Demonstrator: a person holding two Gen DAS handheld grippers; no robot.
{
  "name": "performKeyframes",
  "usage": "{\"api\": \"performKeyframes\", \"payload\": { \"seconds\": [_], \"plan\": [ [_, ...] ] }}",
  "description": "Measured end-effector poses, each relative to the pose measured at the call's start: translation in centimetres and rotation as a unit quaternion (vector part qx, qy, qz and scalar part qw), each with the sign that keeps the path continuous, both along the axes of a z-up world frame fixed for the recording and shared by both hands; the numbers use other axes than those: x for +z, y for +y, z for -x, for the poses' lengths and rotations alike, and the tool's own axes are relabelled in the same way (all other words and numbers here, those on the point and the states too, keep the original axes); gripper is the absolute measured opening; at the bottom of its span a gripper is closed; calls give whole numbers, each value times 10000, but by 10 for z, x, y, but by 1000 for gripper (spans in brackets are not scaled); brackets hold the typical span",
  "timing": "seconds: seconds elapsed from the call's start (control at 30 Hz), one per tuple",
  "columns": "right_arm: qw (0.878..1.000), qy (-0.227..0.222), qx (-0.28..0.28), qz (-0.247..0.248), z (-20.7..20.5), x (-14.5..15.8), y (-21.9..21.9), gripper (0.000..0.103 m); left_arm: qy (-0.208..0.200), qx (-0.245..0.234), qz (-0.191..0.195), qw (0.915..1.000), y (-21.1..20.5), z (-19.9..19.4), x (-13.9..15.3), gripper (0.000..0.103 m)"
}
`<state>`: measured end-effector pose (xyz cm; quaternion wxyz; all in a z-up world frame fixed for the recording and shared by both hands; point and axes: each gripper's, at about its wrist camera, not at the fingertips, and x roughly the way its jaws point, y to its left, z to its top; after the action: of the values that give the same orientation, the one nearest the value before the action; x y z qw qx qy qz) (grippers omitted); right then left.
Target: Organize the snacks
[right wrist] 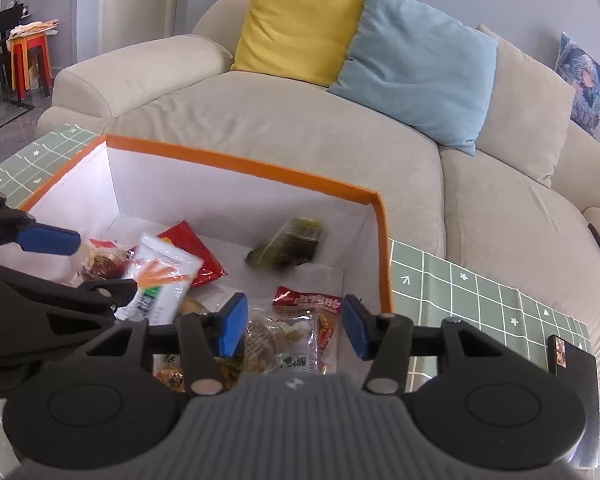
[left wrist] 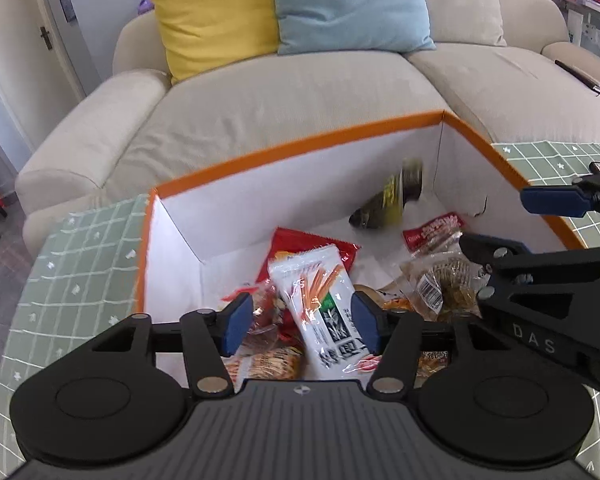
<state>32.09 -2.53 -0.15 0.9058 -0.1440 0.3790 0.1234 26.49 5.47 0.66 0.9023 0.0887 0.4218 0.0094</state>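
A beige sofa [left wrist: 284, 100] fills the background, with a yellow cushion [left wrist: 216, 20] and a light blue cushion [left wrist: 348, 4] leaning side by side against its backrest. In front of it stands a desk under a green checked cloth [left wrist: 80, 264], and on the cloth sits an open box [left wrist: 300, 142] with an orange rim and white inner walls, its far wall toward the sofa. The snacks lie loose on the box floor. Near the left wall a white packet printed with orange sticks [left wrist: 320, 300] rests tilted on top of a red bag [left wrist: 316, 244] and some clear-wrapped biscuits [left wrist: 268, 360]. Toward the far right corner a blurred dark green and yellow packet [left wrist: 388, 204] shows above the floor, beside the right wall. Near the right wall a small red packet [left wrist: 432, 232] lies just beyond a clear bag of brown rounds [left wrist: 440, 288]. The left gripper [left wrist: 300, 320] hangs over the near edge of the box with its blue pads [left wrist: 238, 320] spread on either side of the white packet; they do not press it. The right gripper [right wrist: 292, 326] hangs over the right part of the box, jaws spread above the clear bag, gripping nothing. A dark phone-like object [right wrist: 572, 364] lies at the cloth's right edge.
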Motion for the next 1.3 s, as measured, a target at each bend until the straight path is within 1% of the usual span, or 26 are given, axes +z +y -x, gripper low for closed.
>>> {"api": "performKeyframes", "payload": {
  "seconds": [0.13, 0.2, 0.27, 0.3, 0.33, 0.37, 0.4, 0.47, 0.53, 0.63, 0.73, 0.8, 0.87, 0.93, 1.0, 1.07, 1.1, 1.2, 1.3],
  "plan": [
    [9999, -72, -72, -49, 6, 12, -1, 61, -164, 9, -200, 9997, -1, 8, 14, 74],
    [9999, -127, -95, -64, 9, 20, -3, 68, -247, 31, -261, 9994, 0, 12, 21, 74],
    [9997, -175, -136, -107, 13, 29, -5, 72, -356, 112, -335, 9987, 2, 18, 29, 75],
    [9996, -195, -162, -128, 16, 34, -6, 73, -420, 176, -372, 9983, 3, 22, 33, 75],
    [9994, -224, -207, -167, 20, 40, -9, 73, -505, 250, -399, 9976, 4, 26, 39, 75],
    [9991, -253, -251, -215, 23, 44, -11, 76, -594, 311, -410, 9969, 5, 30, 44, 75],
    [9988, -288, -291, -281, 26, 49, -13, 81, -702, 368, -412, 9960, 6, 35, 48, 75],
    [9973, -401, -382, -481, 38, 61, -20, 84, -932, 466, -400, 9938, 9, 45, 57, 75],
    [9957, -510, -453, -631, 49, 71, -26, 86, -1176, 579, -409, 9905, 11, 57, 66, 75],
    [9930, -691, -520, -801, 66, 82, -33, 90, -1553, 649, -408, 9849, 13, 77, 78, 75],
    [9903, -833, -507, -988, 87, 93, -40, 92, -2051, 634, -496, 9754, 11, 100, 90, 75],
    [9885, -893, -490, -1118, 100, 101, -44, 94, -2264, 622, -542, 9705, 9, 115, 97, 75],
    [9862, -971, -431, -1273, 116, 108, -49, 95, -2452, 627, -470, 9663, 7, 130, 103, 75],
    [9838, -1061, -389, -1388, 132, 114, -53, 97, -2561, 593, -347, 9642, 5, 142, 106, 75],
    [9825, -1098, -343, -1463, 148, 118, -56, 99, -2623, 567, -306, 9628, 3, 152, 107, 76],
    [9813, -1127, -315, -1531, 163, 120, -59, 99, -2724, 572, -414, 9596, -2, 163, 106, 84],
    [9809, -1145, -287, -1547, 171, 121, -59, 99, -2776, 548, -525, 9577, -6, 169, 105, 86],
    [9808, -1220, -244, -1499, 194, 119, -61, 99, -2774, 477, -716, 9569, -15, 177, 100, 86],
    [9814, -1243, -323, -1426, 210, 114, -64, 99, -2715, 512, -715, 9584, -21, 185, 93, 88]
  ]
}}
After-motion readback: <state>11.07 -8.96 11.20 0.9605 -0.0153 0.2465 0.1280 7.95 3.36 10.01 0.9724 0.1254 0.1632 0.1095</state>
